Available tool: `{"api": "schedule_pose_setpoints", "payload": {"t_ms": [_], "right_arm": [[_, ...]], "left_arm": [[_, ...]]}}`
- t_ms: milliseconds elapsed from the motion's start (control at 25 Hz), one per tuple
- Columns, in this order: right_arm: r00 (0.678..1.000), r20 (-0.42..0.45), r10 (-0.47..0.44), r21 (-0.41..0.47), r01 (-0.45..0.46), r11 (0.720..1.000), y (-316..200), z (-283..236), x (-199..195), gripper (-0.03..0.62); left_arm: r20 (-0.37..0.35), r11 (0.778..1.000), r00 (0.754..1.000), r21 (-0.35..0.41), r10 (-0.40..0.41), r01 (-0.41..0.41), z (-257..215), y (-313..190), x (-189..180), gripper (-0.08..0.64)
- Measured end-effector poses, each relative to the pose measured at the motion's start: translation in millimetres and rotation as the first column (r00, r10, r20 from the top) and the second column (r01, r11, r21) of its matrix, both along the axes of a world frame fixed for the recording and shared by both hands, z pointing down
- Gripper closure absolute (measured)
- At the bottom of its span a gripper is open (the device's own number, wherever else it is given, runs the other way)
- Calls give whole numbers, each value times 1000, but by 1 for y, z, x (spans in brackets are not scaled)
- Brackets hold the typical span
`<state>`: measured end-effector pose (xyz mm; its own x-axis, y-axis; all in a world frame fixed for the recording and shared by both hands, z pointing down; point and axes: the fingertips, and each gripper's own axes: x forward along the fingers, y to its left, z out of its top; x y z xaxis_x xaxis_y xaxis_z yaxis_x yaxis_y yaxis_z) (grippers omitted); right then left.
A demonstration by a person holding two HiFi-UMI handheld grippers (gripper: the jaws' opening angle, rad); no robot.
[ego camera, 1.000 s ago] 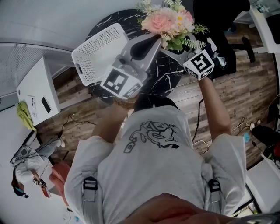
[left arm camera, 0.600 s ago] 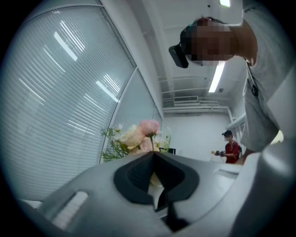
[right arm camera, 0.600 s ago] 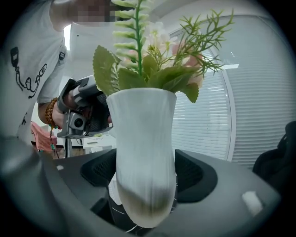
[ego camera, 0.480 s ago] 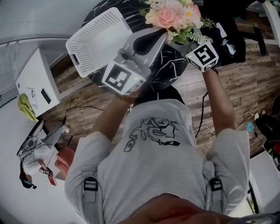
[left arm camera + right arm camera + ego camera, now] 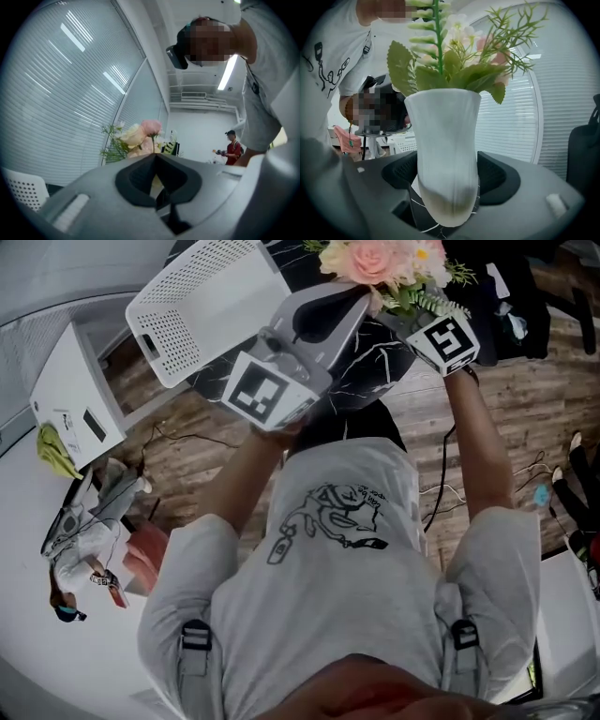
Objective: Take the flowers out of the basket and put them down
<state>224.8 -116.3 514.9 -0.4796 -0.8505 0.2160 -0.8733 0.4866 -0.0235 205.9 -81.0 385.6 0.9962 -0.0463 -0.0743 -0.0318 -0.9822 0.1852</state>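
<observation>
two arms (image 5: pixel 246 474) reach forward: left tool (image 5: pixel 361 298) closed, right tool (image 5: pixel 446 187) clamping flower vase (image 5: pixel 443 131).

Cut off by the head view's top edge: flowers (image 5: pixel 380 261) and basket (image 5: pixel 202 306). Hidden there behind the right hand-held gripper (image 5: pixel 408 320): the vase (image 5: pixel 443 136). Blurred at close range in the right gripper view: the vase's foot. Too small to make out: person in red (image 5: pixel 230 146).

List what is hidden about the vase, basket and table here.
- Right gripper view: the white ribbed vase covers most of the black marble tabletop; contact between them is unclear.
- Head view: the vase is hidden under its pink-and-white flower bunch.
- Head view: the white perforated plastic basket is cut off by the top edge; its inside is not shown.
</observation>
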Motion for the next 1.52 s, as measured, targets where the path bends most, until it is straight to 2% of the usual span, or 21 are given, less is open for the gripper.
{"api": "schedule_pose_setpoints", "payload": {"t_ms": [840,1520], "right_arm": [[999,3,-51,-71,51,996,-8,109,-4,202],[997,22,-75,-84,77,993,-4,139,-7,201]], "left_arm": [[78,990,994,-115,-70,79,110,-12,1,557],[86,988,993,-123,-80,90,142,-6,2,557]]}}
